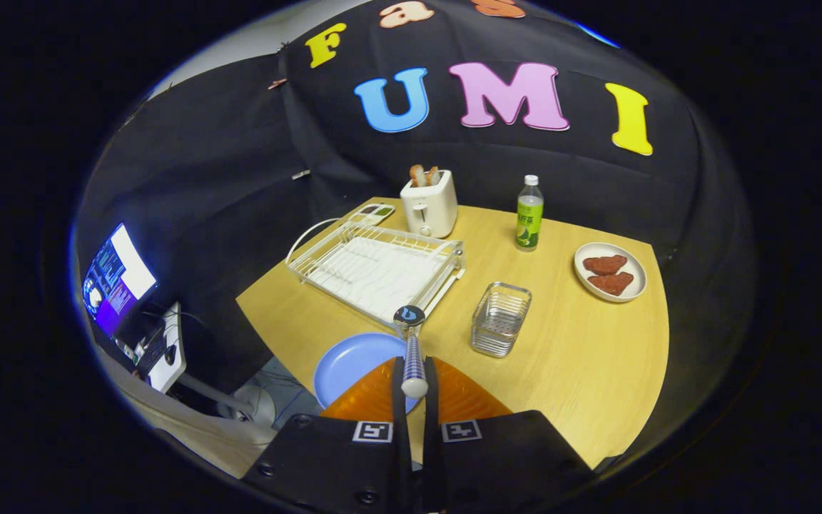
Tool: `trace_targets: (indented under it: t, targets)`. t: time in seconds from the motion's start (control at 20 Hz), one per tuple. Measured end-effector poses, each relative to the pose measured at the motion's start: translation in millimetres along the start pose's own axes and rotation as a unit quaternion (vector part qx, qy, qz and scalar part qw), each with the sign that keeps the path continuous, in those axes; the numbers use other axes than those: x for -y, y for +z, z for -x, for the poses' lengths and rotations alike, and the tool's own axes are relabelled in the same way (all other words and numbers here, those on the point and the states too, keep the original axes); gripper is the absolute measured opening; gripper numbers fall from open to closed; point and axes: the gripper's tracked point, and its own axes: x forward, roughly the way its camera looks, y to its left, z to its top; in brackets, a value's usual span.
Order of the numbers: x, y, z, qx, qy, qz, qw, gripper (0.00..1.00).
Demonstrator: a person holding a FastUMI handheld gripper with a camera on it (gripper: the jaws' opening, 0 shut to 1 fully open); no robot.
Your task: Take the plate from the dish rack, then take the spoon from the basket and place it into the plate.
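The gripper (414,382) has both fingers pressed on the handle of the spoon (411,343), whose bowl points away toward the dish rack (375,268). The blue plate (350,364) lies on the table (582,357) just left of the fingers; the wire basket (500,319) stands to the right.

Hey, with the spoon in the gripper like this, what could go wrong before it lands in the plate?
The gripper is shut on the spoon by its thin handle, so it may pivot or slip. The blue plate sits at the table's near edge, partly hidden behind the fingers; a hard drop could nudge it toward that edge. A late release may land on the dish rack.
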Motion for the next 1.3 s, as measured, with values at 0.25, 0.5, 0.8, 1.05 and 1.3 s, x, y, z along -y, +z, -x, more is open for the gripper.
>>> trace_targets:
  t: [0.25, 0.5, 0.8, 1.05, 1.3]
  targets:
    - [-36, -43, -37, -0.05, 0.025, 0.022, 0.998, 0.1]
    - [-48, -69, -78, -0.076, 0.022, 0.034, 0.996, 0.1]
    - [-55, -83, -109, -0.09, 0.027, 0.032, 0.995, 0.1]
    - [-60, -95, -121, -0.11, 0.046, 0.024, 0.993, 0.1]
    - [-49, -123, -128, -0.144, 0.026, 0.037, 0.988, 0.16]
